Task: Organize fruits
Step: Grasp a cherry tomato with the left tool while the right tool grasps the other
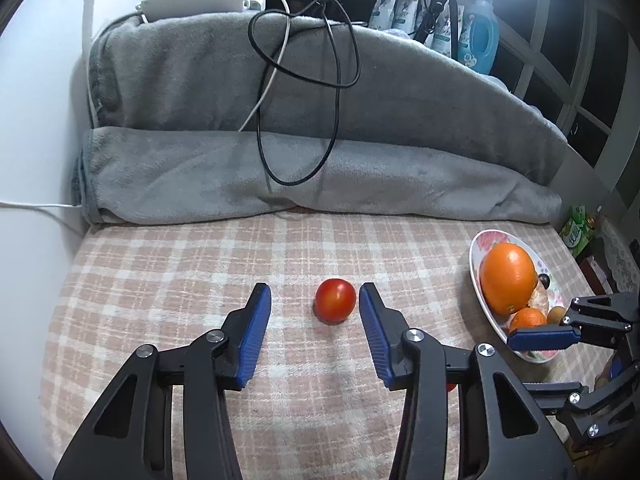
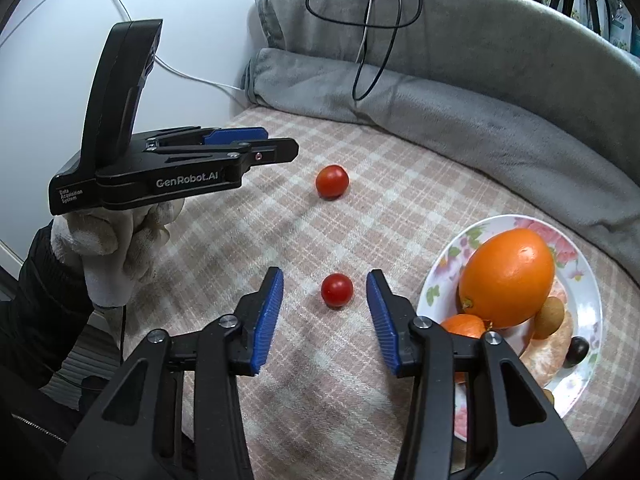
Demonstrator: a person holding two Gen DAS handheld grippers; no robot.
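Two cherry tomatoes lie on the checked cloth. The far tomato (image 1: 335,301) (image 2: 332,181) sits just ahead of my open left gripper (image 1: 315,300), close to its right finger. The near tomato (image 2: 337,289) lies between the open jaws of my right gripper (image 2: 325,285), touching neither pad. A floral plate (image 2: 588,300) (image 1: 480,240) at the right holds a large orange (image 2: 507,278) (image 1: 507,278), a small orange (image 2: 464,325) (image 1: 528,318), a brown longan (image 2: 549,317), a dark grape (image 2: 576,352) and a peeled citrus piece. The left gripper's body (image 2: 172,168) shows in the right wrist view; the right gripper's finger (image 1: 544,338) shows at the plate's edge.
A grey blanket (image 1: 304,128) is piled along the back, with black and white cables (image 1: 336,92) draped over it. A white wall stands at the left. Bottles (image 1: 482,32) and a window are at the back right. The cloth's edge drops off at the right.
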